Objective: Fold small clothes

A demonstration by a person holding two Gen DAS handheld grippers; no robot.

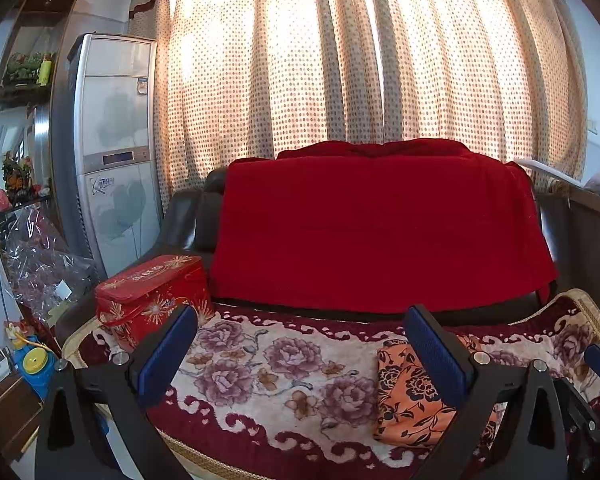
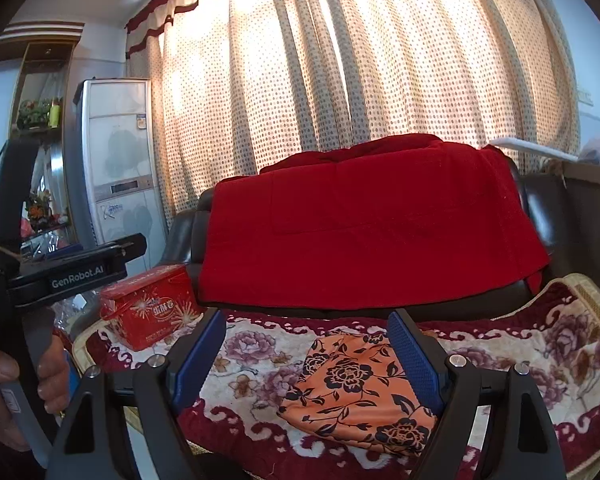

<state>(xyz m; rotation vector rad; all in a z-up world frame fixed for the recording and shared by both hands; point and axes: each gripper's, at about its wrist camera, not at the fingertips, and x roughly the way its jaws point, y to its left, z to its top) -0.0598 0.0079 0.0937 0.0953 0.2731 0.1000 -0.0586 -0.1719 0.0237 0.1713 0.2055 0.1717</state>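
Presently, the folded orange cloth with black flower print [image 2: 356,392] lies flat on the floral plush sofa cover [image 2: 540,360]; left claw [image 1: 300,356] and right claw [image 2: 306,356] both stand apart, gripping nothing

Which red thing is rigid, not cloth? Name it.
The red printed gift box at the seat's left end: flat-sided with firework print. The plain red blanket hangs draped over the sofa back.
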